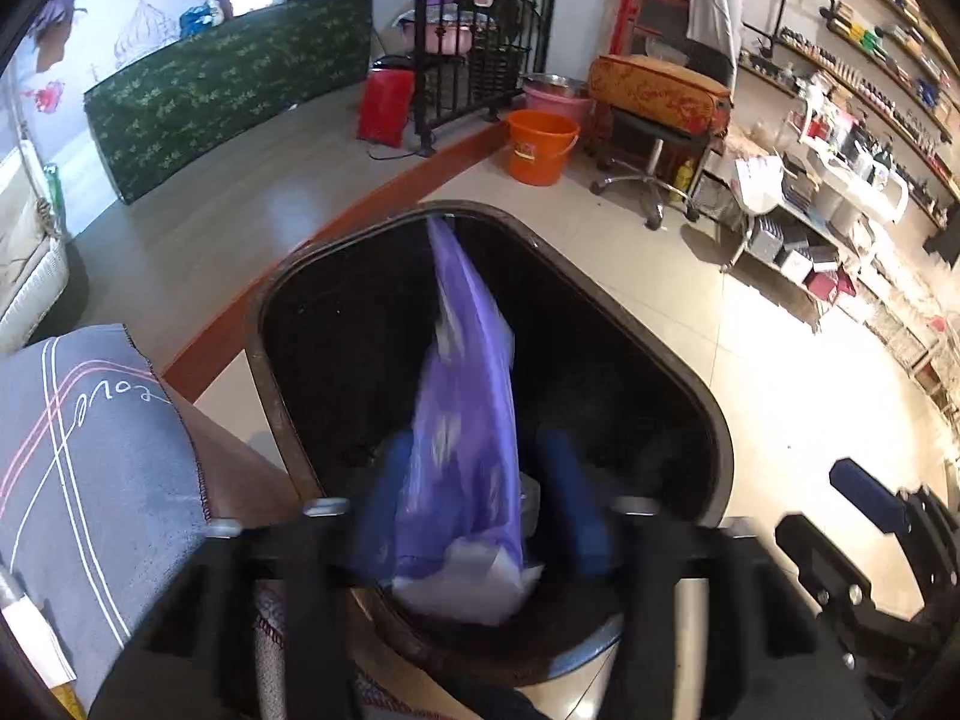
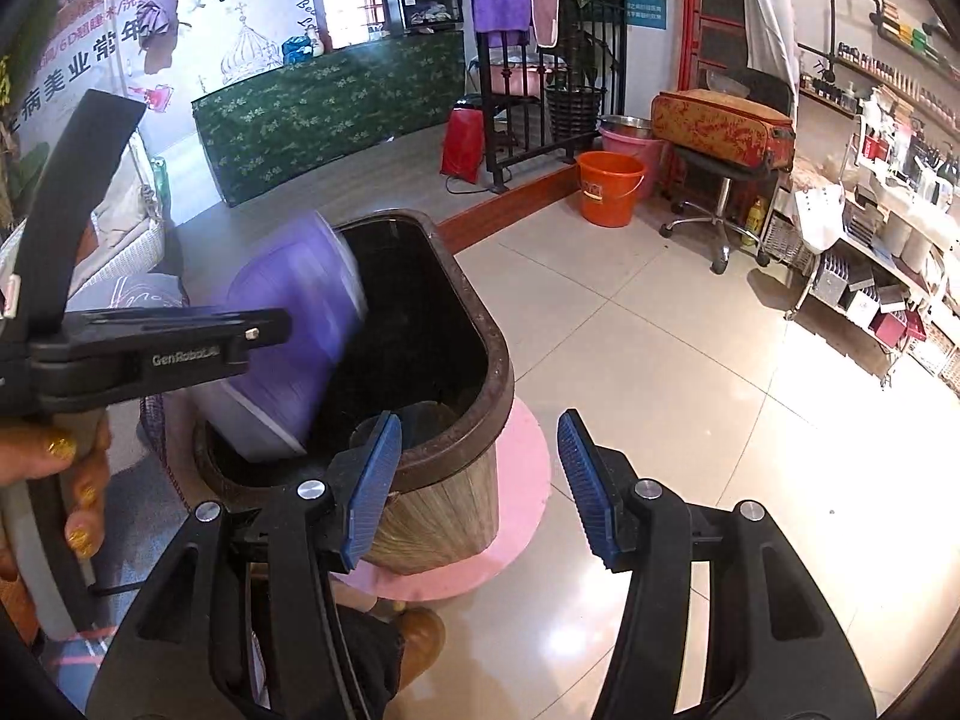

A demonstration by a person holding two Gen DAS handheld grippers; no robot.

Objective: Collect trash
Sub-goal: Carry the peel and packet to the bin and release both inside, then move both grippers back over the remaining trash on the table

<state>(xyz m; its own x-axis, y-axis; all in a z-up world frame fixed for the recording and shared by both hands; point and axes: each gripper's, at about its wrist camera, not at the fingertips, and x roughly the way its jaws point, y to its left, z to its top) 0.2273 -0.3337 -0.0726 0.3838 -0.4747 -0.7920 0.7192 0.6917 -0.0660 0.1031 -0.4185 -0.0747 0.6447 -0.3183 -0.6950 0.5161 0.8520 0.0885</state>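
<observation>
A purple plastic bag (image 1: 465, 420) with white trash in its lower end hangs between my left gripper's blue pads (image 1: 573, 504), blurred by motion, over the black inside of the brown-rimmed trash bin (image 1: 708, 402). My left gripper (image 1: 474, 510) looks spread, with the bag loose between the pads. In the right wrist view the bag (image 2: 294, 330) is a purple blur over the bin (image 2: 498, 372), under the left gripper's black body. My right gripper (image 2: 477, 486) is open and empty, just right of the bin's near rim.
The bin stands on a pink round mat (image 2: 522, 516) on a tiled floor. A grey cloth on a brown table (image 1: 84, 450) is to the left. An orange bucket (image 1: 537, 147), a stool with a cushion (image 1: 657, 93) and product shelves (image 1: 840, 198) stand farther off.
</observation>
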